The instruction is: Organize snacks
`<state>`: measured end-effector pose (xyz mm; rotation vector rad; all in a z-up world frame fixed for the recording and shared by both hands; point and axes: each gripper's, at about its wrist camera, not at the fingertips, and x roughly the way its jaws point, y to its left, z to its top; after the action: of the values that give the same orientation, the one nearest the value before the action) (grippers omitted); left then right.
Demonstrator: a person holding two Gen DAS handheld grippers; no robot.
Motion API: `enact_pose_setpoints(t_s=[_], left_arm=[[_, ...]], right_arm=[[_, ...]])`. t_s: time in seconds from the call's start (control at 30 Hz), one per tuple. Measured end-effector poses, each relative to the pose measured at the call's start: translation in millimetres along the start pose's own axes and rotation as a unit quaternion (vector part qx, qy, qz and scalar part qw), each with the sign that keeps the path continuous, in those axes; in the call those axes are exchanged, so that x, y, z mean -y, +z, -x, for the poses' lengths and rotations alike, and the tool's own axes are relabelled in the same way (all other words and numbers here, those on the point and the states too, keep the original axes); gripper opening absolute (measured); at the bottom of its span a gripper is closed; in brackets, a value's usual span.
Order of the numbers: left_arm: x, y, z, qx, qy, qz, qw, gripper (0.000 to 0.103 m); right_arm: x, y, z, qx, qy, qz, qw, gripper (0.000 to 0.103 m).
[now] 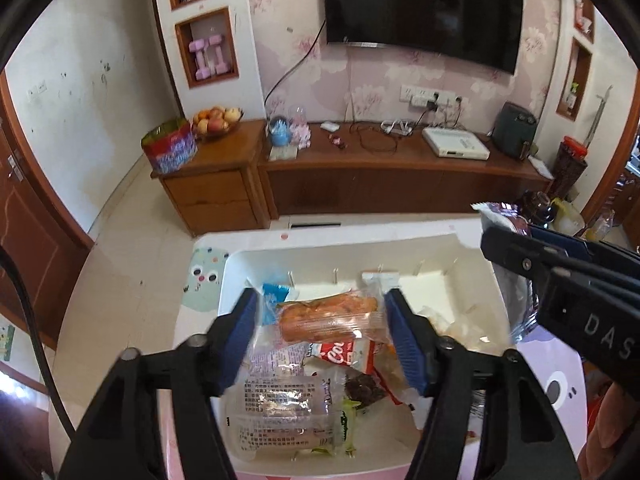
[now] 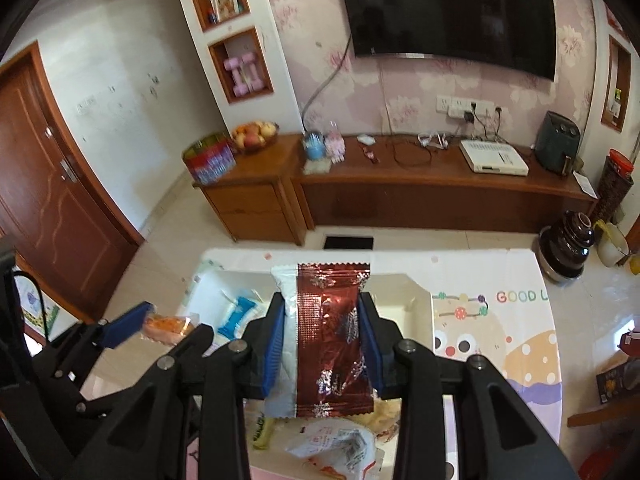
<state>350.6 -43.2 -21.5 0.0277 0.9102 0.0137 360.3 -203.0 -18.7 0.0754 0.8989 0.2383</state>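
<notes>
My left gripper point(image 1: 322, 316) is shut on a clear packet with an orange snack point(image 1: 330, 318), held above a white bin point(image 1: 236, 268) with several snack packets point(image 1: 288, 404) in it. My right gripper point(image 2: 322, 344) is shut on a dark red foil packet with a white edge point(image 2: 332, 340), held over the same bin point(image 2: 420, 300). In the left wrist view the right gripper point(image 1: 516, 248) is at the right edge with its packet point(image 1: 494, 214). In the right wrist view the left gripper point(image 2: 160, 322) is at the left with the orange snack point(image 2: 168, 326).
The bin sits on a low table with a cartoon-print cover point(image 2: 496, 344). Beyond it stands a wooden TV cabinet point(image 1: 360, 160) with a fruit bowl point(image 1: 216, 120) and a white box point(image 1: 456, 142). A dark jar point(image 2: 566, 240) stands on the floor at right.
</notes>
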Motion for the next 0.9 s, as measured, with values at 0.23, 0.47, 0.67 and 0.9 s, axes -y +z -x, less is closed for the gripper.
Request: enact_pose_setpoints(t_s=[0.23,0.47,0.67,0.9], left_arm=[[-15,-12,-43,-0.050,0.001,0.027,0.9984,0.096],[-20,-26,-56,-0.073,0.006,0.032,0.9968,0.096],[-16,-35,-50,-0.076,-0.010,0.034,0.9965,0.096],[0,-53,-16,-0.051,-0.028,0.028,0.9979,0.096]], right_arm=[[3,-11,-36,-0.051,-0.028,0.004,0.998,0.054],[2,-24,-39,-0.060,-0.029,0.008,0.998,0.059],[3,-32,-35,-0.059,-0.030,0.001,0.998,0.059],[2,-48,-10,-0.045,-0.027,0.000,0.999,0.059]])
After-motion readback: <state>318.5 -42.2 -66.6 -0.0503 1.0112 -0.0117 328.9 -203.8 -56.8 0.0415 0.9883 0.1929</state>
